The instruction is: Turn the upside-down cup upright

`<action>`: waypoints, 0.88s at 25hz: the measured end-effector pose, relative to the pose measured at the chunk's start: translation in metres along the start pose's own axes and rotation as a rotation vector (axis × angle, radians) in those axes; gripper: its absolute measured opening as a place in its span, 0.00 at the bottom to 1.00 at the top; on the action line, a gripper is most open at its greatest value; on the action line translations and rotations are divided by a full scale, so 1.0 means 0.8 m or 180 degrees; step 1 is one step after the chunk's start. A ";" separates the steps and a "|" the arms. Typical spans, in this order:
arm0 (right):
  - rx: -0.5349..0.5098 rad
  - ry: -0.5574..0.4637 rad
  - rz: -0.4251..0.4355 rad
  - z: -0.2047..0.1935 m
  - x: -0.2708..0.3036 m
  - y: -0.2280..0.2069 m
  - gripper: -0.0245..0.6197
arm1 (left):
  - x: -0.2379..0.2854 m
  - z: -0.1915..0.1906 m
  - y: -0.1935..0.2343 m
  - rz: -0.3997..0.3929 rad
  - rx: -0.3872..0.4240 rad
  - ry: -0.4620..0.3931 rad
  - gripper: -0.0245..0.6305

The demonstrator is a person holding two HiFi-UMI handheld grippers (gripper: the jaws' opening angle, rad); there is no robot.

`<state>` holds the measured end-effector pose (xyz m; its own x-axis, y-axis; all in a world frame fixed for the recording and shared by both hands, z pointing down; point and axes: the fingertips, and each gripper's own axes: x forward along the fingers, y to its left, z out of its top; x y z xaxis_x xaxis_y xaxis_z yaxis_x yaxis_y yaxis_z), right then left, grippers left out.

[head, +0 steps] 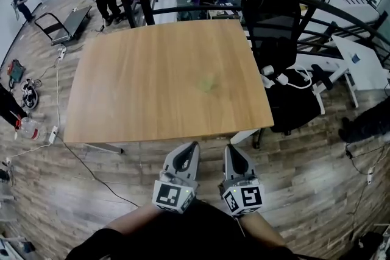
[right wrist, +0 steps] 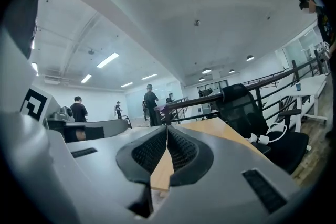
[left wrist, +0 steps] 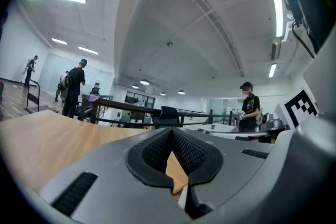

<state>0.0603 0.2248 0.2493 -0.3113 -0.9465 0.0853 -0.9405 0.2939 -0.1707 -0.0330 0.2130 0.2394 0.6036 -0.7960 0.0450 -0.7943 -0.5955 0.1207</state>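
Head view: left claw (head: 192, 146) & right claw (head: 231, 148) hung short of the table (head: 122, 100); a faint greenish blur mid-table, prob. the cup (head: 209, 83), lay well apart. Left gripper view, right gripper view: each claw's jaws pressed together, nothing held. Approach step, I'd judge; next called for opening 1 claw at the cup.

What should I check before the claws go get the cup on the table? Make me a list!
1. Left claw empty: ok, shut on nothing.
2. Right claw empty: ok, shut on nothing.
3. Claws open to grab: not ok, both shut.
4. Cup on the table: ok, a faint green blur.
5. Which way up the cup is: cannot tell.
6. Claws near cup: not ok, both short of the table.
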 end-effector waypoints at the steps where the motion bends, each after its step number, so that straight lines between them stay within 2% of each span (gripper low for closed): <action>1: 0.0025 0.0064 -0.0026 -0.004 0.024 -0.008 0.06 | 0.016 -0.001 0.014 -0.0018 0.0000 0.0043 0.05; 8: -0.0017 0.0414 -0.0040 -0.026 0.199 -0.051 0.06 | 0.149 -0.017 0.123 -0.0038 -0.0115 0.0289 0.05; 15: -0.0185 0.0915 0.0035 -0.104 0.311 -0.086 0.08 | 0.246 -0.073 0.201 -0.0060 -0.0090 0.0462 0.05; 16: -0.0199 0.0981 0.0062 -0.118 0.324 -0.093 0.15 | 0.258 -0.084 0.210 -0.0027 -0.0112 0.0495 0.05; 18: -0.0210 0.1089 0.0124 -0.141 0.351 -0.105 0.35 | 0.280 -0.102 0.228 0.0050 -0.0148 0.0532 0.05; 22: -0.0219 0.1205 0.0226 -0.175 0.393 -0.128 0.43 | 0.311 -0.135 0.255 0.0192 -0.0109 0.0580 0.05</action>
<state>0.0391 -0.0844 0.4311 -0.3922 -0.8111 0.4339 -0.9177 0.3773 -0.1241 -0.0371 -0.0949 0.3826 0.5601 -0.7954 0.2315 -0.8284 -0.5408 0.1459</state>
